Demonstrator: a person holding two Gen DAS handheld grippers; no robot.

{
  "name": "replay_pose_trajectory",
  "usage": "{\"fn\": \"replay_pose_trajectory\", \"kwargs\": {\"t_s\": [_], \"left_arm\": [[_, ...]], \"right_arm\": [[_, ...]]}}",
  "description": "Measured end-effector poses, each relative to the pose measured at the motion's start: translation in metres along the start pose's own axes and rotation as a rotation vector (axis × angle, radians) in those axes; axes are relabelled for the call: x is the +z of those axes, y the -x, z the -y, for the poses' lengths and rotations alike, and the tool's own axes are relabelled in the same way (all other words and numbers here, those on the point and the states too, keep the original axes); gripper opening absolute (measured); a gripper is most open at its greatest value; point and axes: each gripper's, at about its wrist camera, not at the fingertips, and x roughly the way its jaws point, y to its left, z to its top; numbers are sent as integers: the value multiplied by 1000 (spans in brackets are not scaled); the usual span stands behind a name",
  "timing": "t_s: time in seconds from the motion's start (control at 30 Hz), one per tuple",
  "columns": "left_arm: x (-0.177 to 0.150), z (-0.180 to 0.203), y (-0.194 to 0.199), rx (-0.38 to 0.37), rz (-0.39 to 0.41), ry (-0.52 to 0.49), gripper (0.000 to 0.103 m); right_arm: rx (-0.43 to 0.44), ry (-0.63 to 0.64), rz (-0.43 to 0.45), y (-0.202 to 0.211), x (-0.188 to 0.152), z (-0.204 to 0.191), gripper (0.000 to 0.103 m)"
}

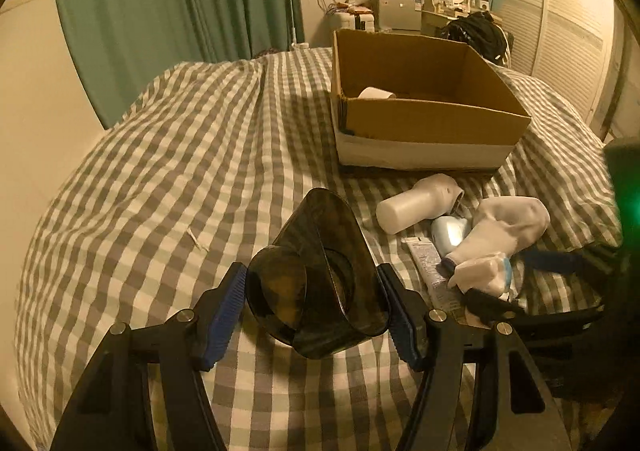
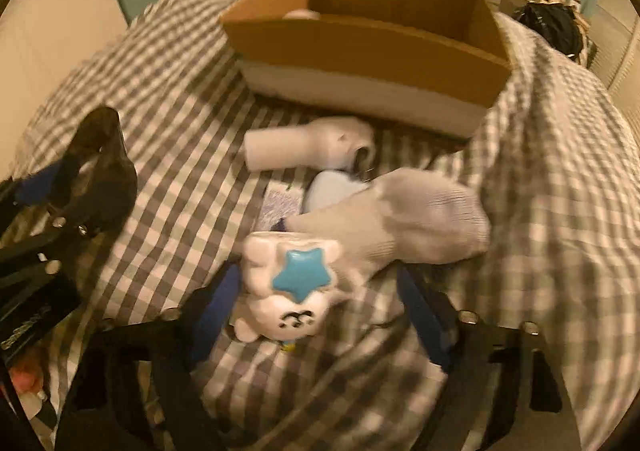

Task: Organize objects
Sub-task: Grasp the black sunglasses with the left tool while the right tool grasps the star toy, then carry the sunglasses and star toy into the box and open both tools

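Note:
My left gripper [image 1: 314, 309] is shut on a dark translucent plastic cup [image 1: 320, 279], held above the checked bedspread; it also shows at the left of the right wrist view [image 2: 102, 171]. My right gripper [image 2: 316, 315] is open around a white figurine with a blue star [image 2: 294, 287] and the cuff of a white sock [image 2: 404, 219]; the pads [image 2: 218, 299] stand apart from them. A cardboard box [image 1: 432, 123] sits beyond the pile [image 2: 360, 55], with a white object [image 1: 376, 93] inside.
In front of the box lie a white bottle [image 1: 416, 203], a pale blue object [image 1: 450, 233] and a printed tube [image 1: 430, 267]. The bed [image 1: 180, 151] has a checked cover. Green curtains, a dresser and a wardrobe stand behind.

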Motion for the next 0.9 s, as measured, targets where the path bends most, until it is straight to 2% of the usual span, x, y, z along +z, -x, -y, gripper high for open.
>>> {"fn": "replay_pose_trajectory", "kwargs": {"t_s": [0.07,0.13,0.37,0.53,0.73,0.9], "left_arm": [[-1,0,-1,-3,-3,-1,67],[-2,1,-3,-6,-5,-3,67],[-4,5,-1,-10,-3,-4,67],[-3,9,10,-19,8,-10,67],[9,16,37,-38,63,-26,67],[37,18,64,-69,132,-25,67]], "right_arm": [[1,17,-17,-8,-1,-5,53],[14,34,-17,-9,-3,-9,48],[-7,52,42,11,-10,-12,48],[-11,49,110,42,-15,-10,48],[-1,67,204,85,-6,-13,47],[-35,99,322,138,7,-12,47]]}}
